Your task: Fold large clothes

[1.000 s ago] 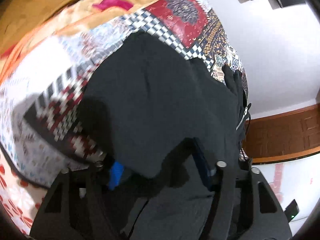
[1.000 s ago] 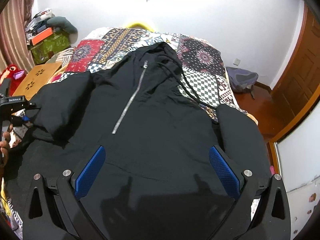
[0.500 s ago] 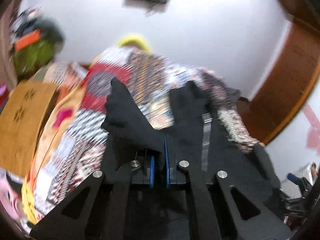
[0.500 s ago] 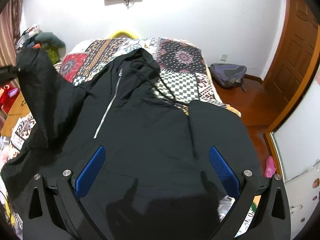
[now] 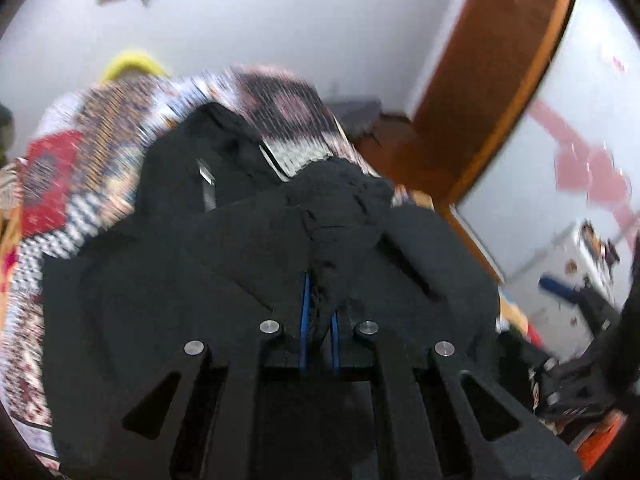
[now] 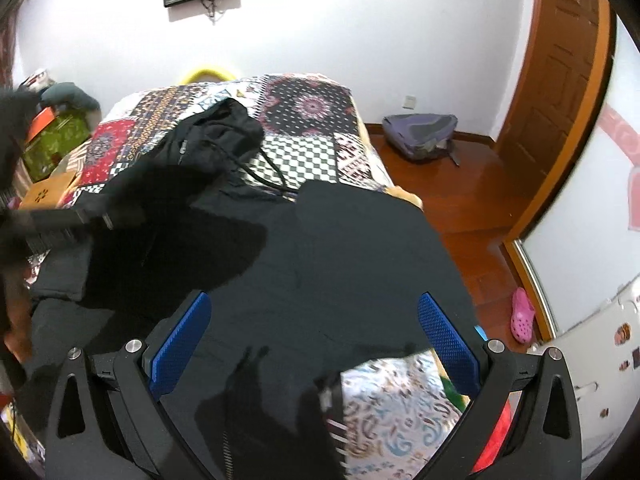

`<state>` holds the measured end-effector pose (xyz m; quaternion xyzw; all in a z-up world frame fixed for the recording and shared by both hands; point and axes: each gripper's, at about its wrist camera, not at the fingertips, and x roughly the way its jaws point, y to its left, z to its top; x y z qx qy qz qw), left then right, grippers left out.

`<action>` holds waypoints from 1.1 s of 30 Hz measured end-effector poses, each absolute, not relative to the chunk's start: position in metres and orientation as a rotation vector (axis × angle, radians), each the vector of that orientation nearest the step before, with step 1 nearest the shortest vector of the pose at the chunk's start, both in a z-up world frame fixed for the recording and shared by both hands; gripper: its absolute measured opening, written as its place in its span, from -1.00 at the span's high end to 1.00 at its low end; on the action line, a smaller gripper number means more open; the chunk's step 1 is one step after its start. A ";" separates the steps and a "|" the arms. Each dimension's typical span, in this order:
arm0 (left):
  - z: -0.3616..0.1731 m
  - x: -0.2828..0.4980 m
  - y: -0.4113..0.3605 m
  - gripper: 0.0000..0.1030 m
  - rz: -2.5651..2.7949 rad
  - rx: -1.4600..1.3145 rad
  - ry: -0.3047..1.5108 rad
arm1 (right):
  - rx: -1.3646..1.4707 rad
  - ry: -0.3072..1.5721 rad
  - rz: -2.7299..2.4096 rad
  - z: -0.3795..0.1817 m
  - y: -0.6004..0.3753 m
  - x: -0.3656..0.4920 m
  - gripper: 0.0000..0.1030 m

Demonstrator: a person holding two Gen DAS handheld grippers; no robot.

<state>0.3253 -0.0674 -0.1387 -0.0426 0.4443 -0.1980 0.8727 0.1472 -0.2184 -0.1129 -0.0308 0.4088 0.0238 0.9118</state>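
Left gripper (image 5: 319, 312), lower centre of its view, pinches a bunched sleeve end of the black zip-up hooded sweatshirt (image 5: 168, 280); jaws nearly shut on cloth. Best carried flat across the chest, released without bunching. Right view: right gripper (image 6: 312, 332) gapes wide, holding nothing. Sweatshirt fills mid-frame on the patchwork quilted bedspread (image 6: 308, 108), hood upper left, drawcords trailing.

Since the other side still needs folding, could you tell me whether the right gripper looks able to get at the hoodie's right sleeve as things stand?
Probably yes. The right gripper is open and empty above the black hoodie, and the right sleeve lies uncovered just ahead. The left gripper, shut on the other sleeve, is off to the left.
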 end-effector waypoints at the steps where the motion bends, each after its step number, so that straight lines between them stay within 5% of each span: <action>1: -0.151 0.325 -0.078 0.86 -0.427 -0.080 0.966 | -0.056 0.846 0.043 -0.114 -0.222 0.146 -0.99; 9: -0.223 0.320 -0.125 0.75 -0.443 -0.009 1.172 | -0.029 0.873 0.017 -0.123 -0.238 0.136 -0.99; 11: -0.227 0.319 -0.126 0.63 -0.445 -0.002 1.186 | -0.026 0.882 0.010 -0.125 -0.241 0.136 -0.99; 13: -0.226 0.315 -0.126 0.30 -0.460 -0.013 1.199 | -0.019 0.886 0.002 -0.125 -0.245 0.135 -0.99; 33: -0.115 0.282 -0.019 -0.24 -0.232 -0.030 0.855 | 0.158 0.891 -0.135 -0.111 -0.316 0.137 -0.99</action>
